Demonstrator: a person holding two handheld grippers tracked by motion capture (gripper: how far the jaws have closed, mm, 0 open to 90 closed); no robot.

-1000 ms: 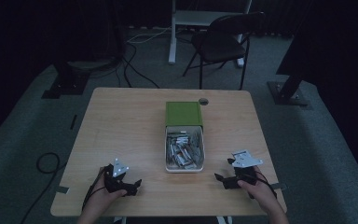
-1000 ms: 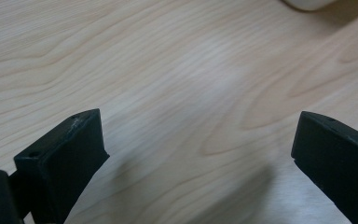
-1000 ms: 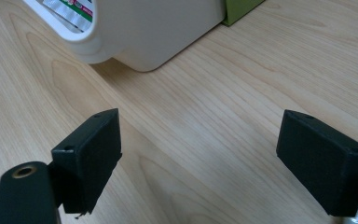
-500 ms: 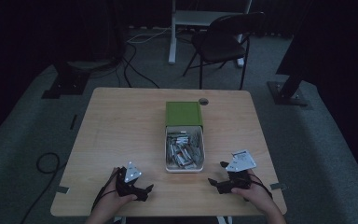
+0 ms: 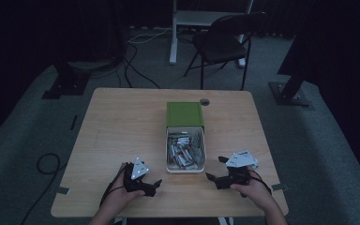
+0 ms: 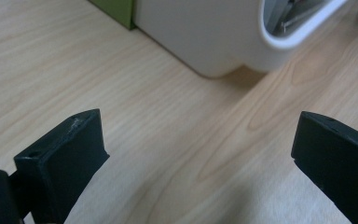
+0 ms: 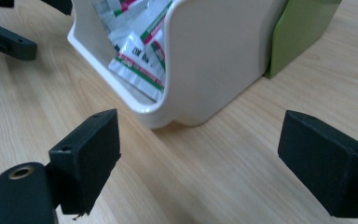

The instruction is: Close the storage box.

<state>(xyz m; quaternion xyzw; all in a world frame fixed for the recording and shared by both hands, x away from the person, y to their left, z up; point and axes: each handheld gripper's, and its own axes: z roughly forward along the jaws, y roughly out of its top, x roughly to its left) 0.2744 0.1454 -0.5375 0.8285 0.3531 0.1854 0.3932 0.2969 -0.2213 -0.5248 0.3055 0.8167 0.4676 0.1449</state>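
Observation:
A white bin [image 5: 185,167] holding several foil sachets [image 5: 184,151] stands mid-table, with a green box [image 5: 184,115] butted against its far end. My left gripper [image 5: 155,186] rests low on the table just left of the bin's near corner. Its jaws stand wide apart, with bare wood between them [image 6: 200,154] and the bin's wall [image 6: 214,37] ahead. My right gripper [image 5: 215,169] sits to the right of the bin, open and empty [image 7: 205,158]. It faces the bin [image 7: 214,60], the red-and-green printed sachets [image 7: 140,60] and the green box [image 7: 303,32].
The wooden table [image 5: 122,126] has a round cable hole [image 5: 204,101] behind the green box. A dark chair [image 5: 225,42] and stand legs are on the floor beyond the table. The left gripper's jaws [image 7: 9,39] show past the bin in the right gripper view.
The left gripper has slid right along the table's near edge toward the bin. The right gripper has shifted slightly left toward the bin. Both stay open.

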